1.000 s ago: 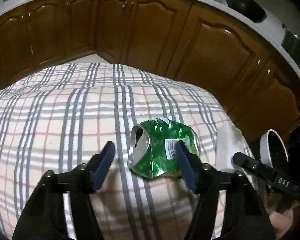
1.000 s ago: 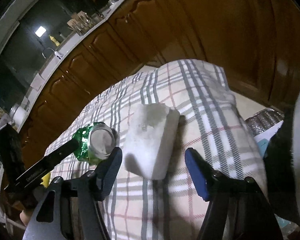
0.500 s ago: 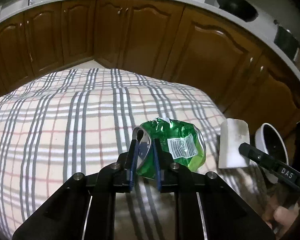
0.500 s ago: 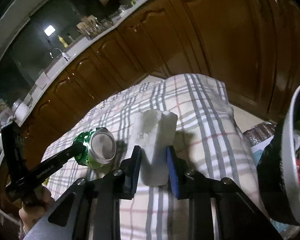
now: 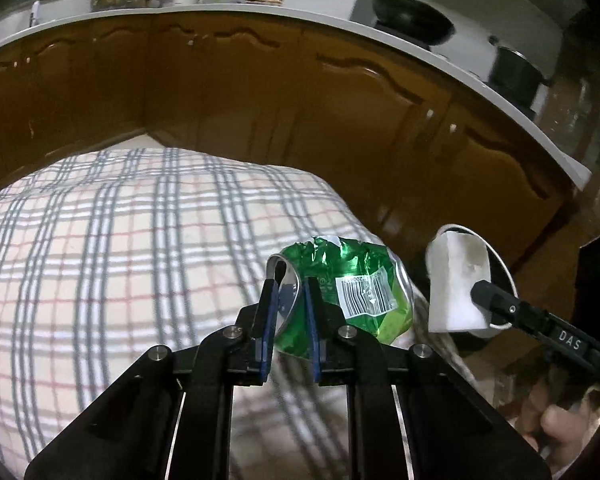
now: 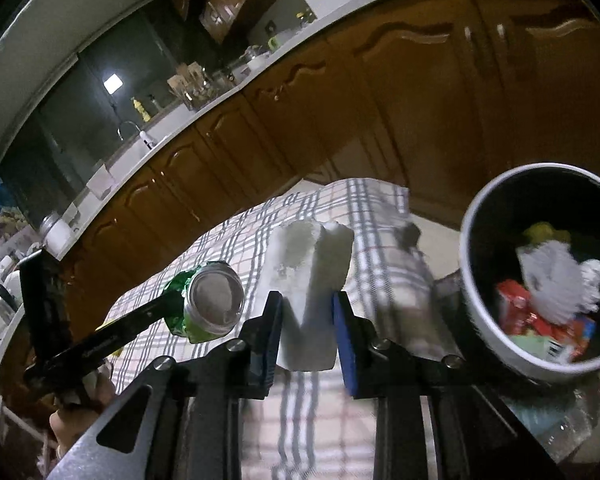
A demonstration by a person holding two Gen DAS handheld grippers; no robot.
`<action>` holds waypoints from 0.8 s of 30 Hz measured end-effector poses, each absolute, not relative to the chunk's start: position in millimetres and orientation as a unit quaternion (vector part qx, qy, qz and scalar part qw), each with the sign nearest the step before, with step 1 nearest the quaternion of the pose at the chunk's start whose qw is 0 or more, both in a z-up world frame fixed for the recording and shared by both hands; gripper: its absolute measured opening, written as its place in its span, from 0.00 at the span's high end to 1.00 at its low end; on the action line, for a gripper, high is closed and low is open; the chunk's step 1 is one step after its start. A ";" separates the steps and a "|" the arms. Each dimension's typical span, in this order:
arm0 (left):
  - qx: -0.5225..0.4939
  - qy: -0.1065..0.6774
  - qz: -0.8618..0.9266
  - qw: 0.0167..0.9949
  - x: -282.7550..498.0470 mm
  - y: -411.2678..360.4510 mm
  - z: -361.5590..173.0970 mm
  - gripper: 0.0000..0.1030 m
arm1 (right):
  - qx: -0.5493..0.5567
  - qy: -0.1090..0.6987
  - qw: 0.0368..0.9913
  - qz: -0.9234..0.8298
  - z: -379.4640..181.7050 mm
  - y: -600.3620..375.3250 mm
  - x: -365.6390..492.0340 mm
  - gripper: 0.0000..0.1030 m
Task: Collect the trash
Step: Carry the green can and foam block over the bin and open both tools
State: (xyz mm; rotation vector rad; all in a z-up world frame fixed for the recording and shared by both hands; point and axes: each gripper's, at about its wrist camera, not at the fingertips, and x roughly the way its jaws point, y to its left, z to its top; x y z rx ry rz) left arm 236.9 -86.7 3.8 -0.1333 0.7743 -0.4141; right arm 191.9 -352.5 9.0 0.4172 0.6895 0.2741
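Two pieces of trash being carried at once, one per gripper. Left gripper pinching the rim end of the crushed green can, jaws nearly together on the thin metal, can's long axis running sideways toward the right of the left-wrist frame, barcode facing up. Right gripper clamping the white foam block, jaws partly apart with the pads pressing on its two flanks, block's long axis pointing straight away along the fingers, toward the upper centre of the frame.

Both items hanging above the plaid-covered table, apparently clear of the cloth. Waste bin sitting at the right edge of the right-wrist frame, just beside the block and lower than it, mouth open upward. Judging from that, right gripper being the nearer of the two: only a short swing to the right needed to get the block over the rim. Can lying farther off, at the left of the same frame, with the block between it and the bin.

Bin already holding a red wrapper, crumpled white paper and something yellow-green toward the back; still looking roomy near the top.
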 end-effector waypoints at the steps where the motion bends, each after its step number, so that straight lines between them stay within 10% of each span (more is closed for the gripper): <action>1: -0.064 0.375 -0.206 0.902 233.1 -92.2 4.2 0.88 | 0.203 0.333 0.912 0.129 9.7 -356.6 186.6 0.75; 24: -0.009 0.365 -0.300 0.881 198.2 -219.7 28.2 0.90 | 0.230 0.295 0.927 0.012 18.7 -481.0 110.0 0.75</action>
